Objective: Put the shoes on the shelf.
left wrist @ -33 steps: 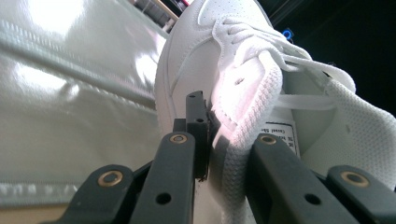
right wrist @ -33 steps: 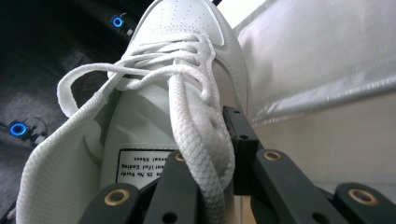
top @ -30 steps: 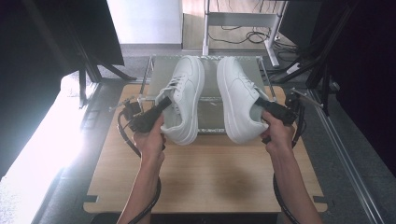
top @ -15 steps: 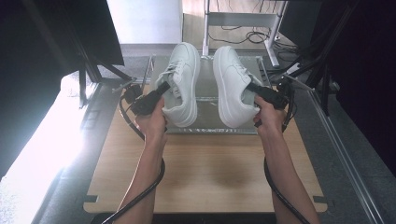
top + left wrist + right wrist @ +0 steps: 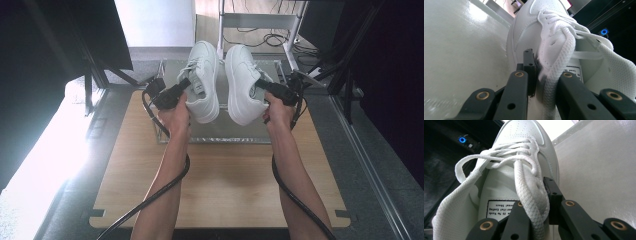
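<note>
I have one white sneaker in each gripper, both lifted over the grey tray (image 5: 220,134) at the far end of the desk (image 5: 220,185). The left gripper (image 5: 187,84) is clenched on the left sneaker (image 5: 202,82) at its eyelet flap, laces bunched between the jaws; the right gripper (image 5: 260,85) grasps the right sneaker (image 5: 241,85) the same way. Gripping by the upper lets each shoe hang toe-away, soles facing each other, just beside one another, so I can likely set them down as a pair.
</note>
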